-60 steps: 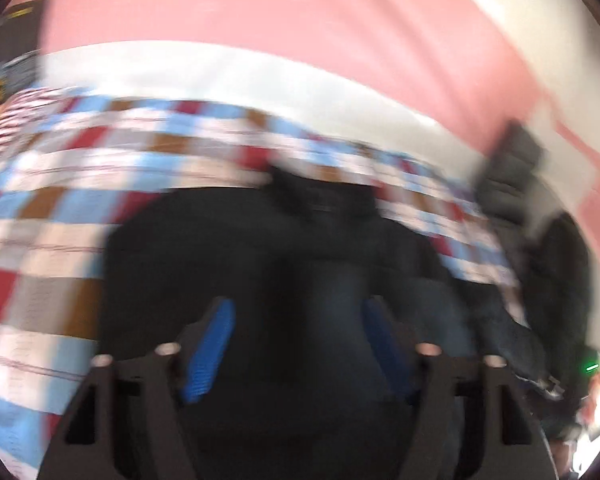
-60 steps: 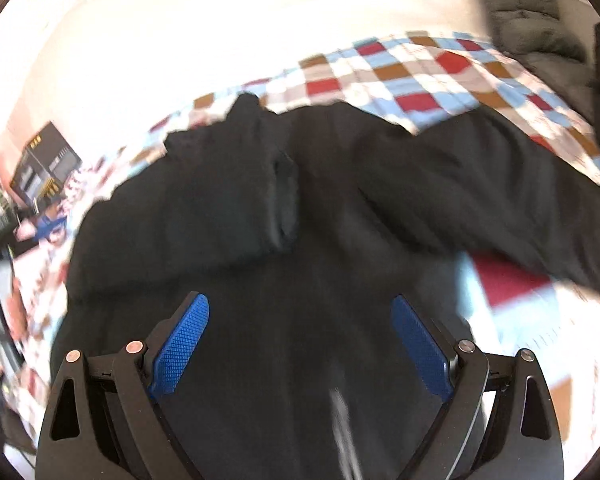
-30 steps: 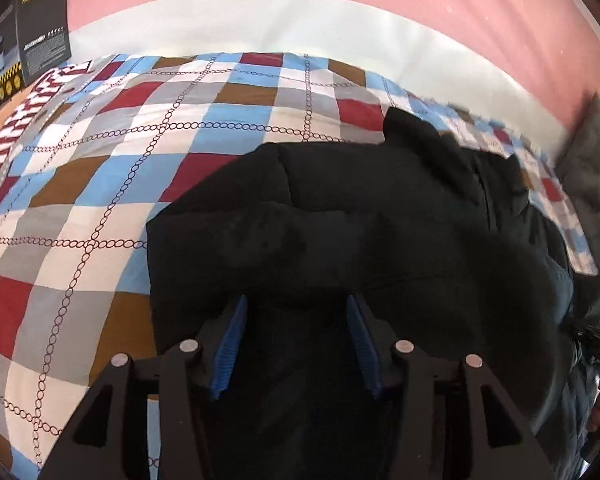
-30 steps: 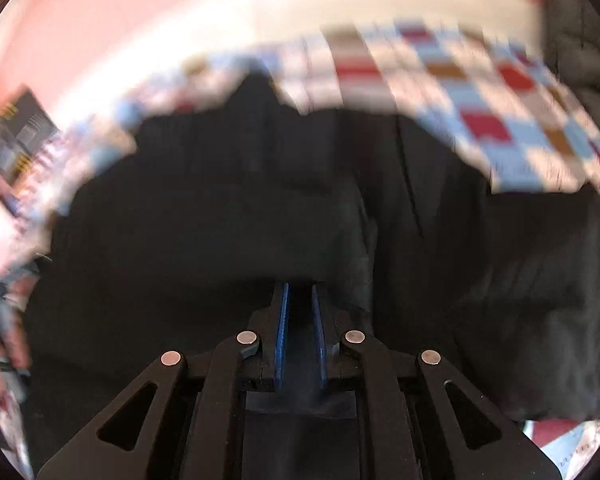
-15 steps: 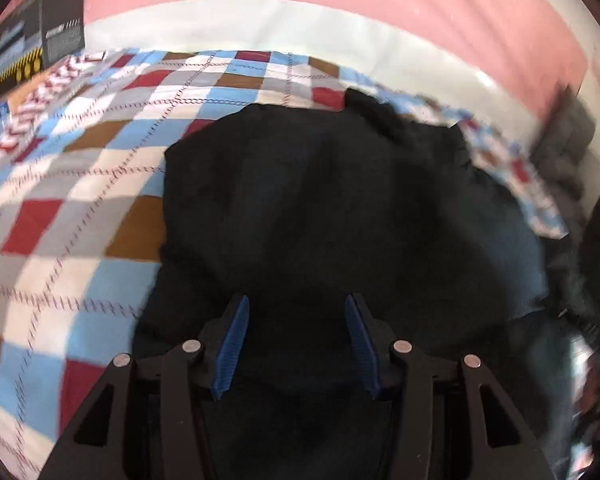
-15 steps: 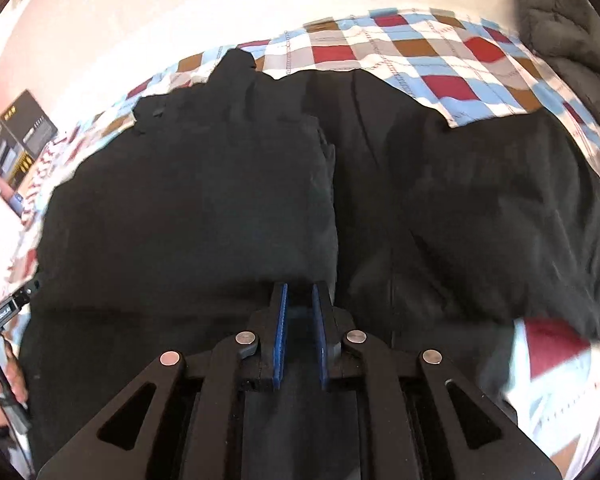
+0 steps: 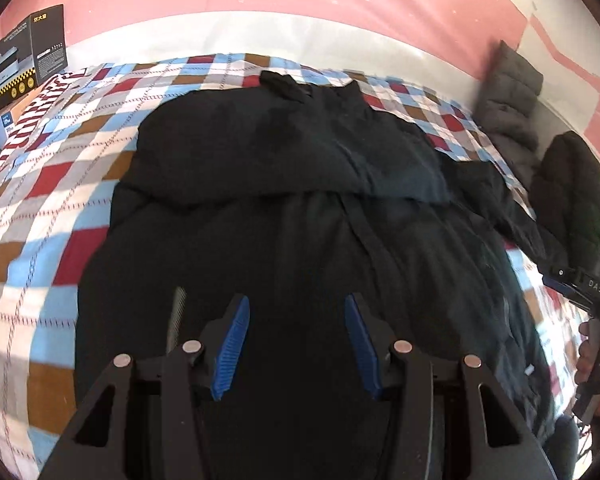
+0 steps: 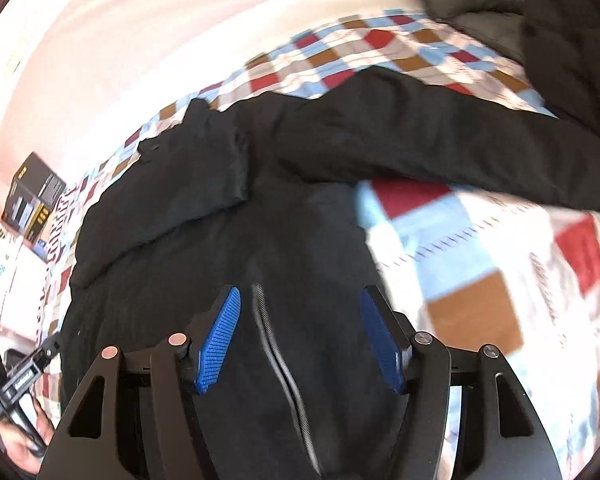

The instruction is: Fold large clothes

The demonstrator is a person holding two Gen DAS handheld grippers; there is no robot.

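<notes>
The black coat [image 7: 284, 184] lies spread on the checked bedspread [image 7: 52, 184], one sleeve folded across its chest, the other [image 8: 440, 148] still flung out sideways. That sleeve wants catching near the cuff and laying flat across. The right gripper [image 8: 300, 338] has just sprung open, nothing between its jaws; the left gripper [image 7: 296, 340] hangs half-open, empty. One coat, two grippers, two more jackets [image 7: 548, 136] by the wall, one box [image 7: 24, 60].

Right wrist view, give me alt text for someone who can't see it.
A black jacket lies spread on a checked bedspread, one sleeve folded across its chest and the other stretched out to the right. The right gripper hangs open above the jacket's zipper, its jaws just opened, nothing between them. A dark box sits far left.
</notes>
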